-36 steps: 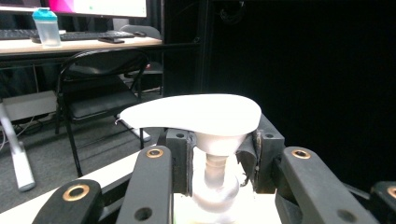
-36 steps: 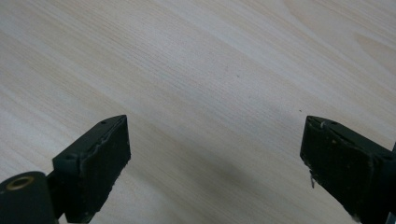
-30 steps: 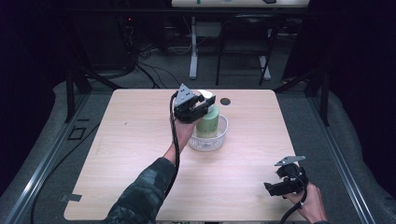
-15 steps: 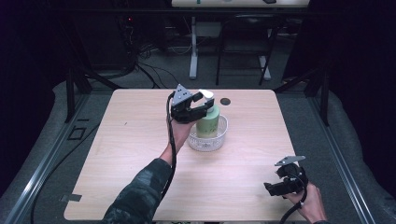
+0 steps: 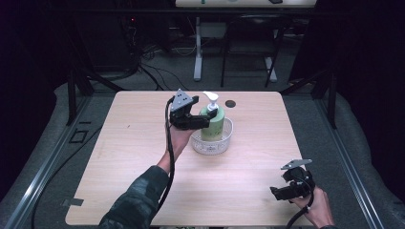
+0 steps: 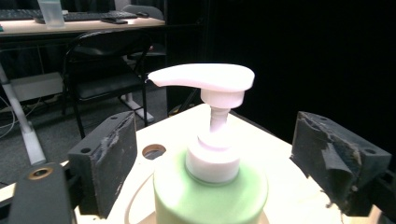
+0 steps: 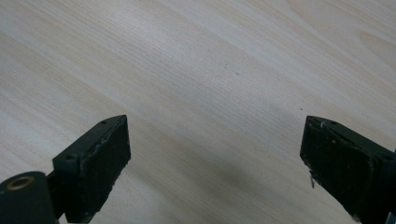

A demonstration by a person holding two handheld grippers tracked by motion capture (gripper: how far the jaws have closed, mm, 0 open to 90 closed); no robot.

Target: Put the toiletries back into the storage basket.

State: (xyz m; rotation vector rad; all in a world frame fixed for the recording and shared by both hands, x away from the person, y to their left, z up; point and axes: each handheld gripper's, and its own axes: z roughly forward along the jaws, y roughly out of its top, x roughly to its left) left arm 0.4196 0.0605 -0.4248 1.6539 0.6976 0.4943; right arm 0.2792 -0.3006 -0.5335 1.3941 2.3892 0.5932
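Note:
A green soap bottle (image 5: pixel 213 125) with a white pump head (image 5: pixel 210 97) stands upright in a small white mesh basket (image 5: pixel 225 142) at mid-table. My left gripper (image 5: pixel 199 122) is at the bottle's left side and is open. In the left gripper view the bottle (image 6: pixel 210 196) rises between the two wide-apart jaws of this gripper (image 6: pixel 217 125), neither pad touching it. My right gripper (image 5: pixel 281 192) rests low near the table's front right corner. It (image 7: pixel 215 128) is open over bare wood with nothing between its jaws.
A dark round cable hole (image 5: pixel 230 103) sits in the wooden table (image 5: pixel 143 157) just behind the basket. Chairs, desk legs and cables stand on the dark floor beyond the far edge. The left gripper's cable hangs down along the forearm.
My left gripper has drawn back to the left and a little lower, uncovering the pump head. The bottle, the basket and the right gripper have stayed put.

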